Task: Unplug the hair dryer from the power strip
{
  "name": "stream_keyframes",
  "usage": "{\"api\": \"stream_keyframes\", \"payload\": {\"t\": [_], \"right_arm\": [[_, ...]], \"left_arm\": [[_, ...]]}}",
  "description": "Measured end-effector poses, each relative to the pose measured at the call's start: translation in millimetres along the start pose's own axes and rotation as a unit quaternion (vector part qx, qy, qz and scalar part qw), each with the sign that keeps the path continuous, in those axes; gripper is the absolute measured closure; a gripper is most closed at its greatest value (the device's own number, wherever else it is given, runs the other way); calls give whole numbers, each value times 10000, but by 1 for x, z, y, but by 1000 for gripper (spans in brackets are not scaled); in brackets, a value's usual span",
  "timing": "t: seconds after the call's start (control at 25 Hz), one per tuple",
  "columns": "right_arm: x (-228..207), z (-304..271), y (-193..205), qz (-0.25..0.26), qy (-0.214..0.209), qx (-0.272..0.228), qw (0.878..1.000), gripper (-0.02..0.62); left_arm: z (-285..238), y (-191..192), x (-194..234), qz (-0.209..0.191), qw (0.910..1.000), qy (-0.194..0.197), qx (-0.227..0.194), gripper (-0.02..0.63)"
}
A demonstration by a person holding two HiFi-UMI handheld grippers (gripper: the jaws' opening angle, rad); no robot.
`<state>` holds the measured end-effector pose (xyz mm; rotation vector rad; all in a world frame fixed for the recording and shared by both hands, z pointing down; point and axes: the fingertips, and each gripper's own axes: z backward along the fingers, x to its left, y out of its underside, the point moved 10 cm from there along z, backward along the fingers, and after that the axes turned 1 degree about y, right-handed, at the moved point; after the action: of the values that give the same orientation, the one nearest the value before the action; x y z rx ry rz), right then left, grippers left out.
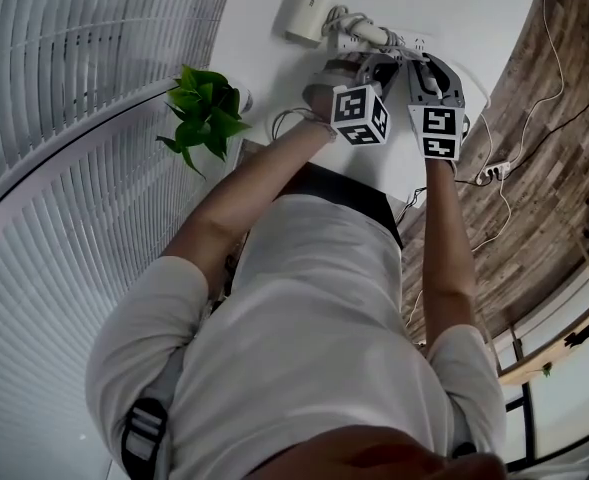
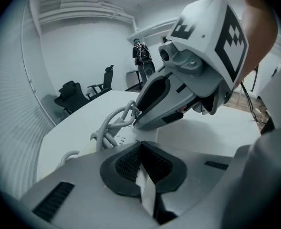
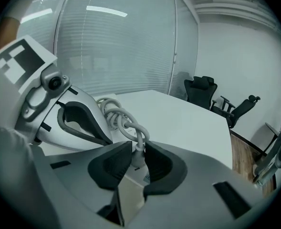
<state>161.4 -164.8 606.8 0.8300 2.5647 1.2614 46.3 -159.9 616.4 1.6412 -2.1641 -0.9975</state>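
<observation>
In the head view the cream hair dryer (image 1: pixel 306 15) lies at the far end of the white table (image 1: pixel 264 28), its coiled cord (image 1: pixel 359 30) running to the white power strip (image 1: pixel 402 40). Both grippers are side by side at the strip. My right gripper (image 3: pixel 138 151) is shut on the hair dryer's white plug (image 3: pixel 139 160), whose cord (image 3: pixel 123 120) loops away upward; the plug sits in the power strip (image 3: pixel 145 176). My left gripper (image 2: pixel 140 148) is shut with nothing between its pads, its tips just before the power strip (image 2: pixel 115 140) and the cord coil (image 2: pixel 112 123).
A green potted plant (image 1: pixel 206 110) stands at the table's left edge beside the window blinds (image 1: pixel 64 118). On the wood floor to the right lies another power strip (image 1: pixel 494 171) with cables. Office chairs (image 3: pixel 204 92) stand beyond the table. A person (image 2: pixel 141 54) stands far off.
</observation>
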Motion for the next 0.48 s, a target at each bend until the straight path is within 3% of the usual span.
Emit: {"api": "stream_keyframes", "payload": {"t": [0.12,0.48], "right_arm": [[0,0,-1,-67,-24,52,10000,496],[-3,2,-3,-479,-22,73,9988,514]], "left_arm": [[-1,-3,-4,-48,9997,-125,199,584],[-5,-12,3,186,9970,206,718,584]]}}
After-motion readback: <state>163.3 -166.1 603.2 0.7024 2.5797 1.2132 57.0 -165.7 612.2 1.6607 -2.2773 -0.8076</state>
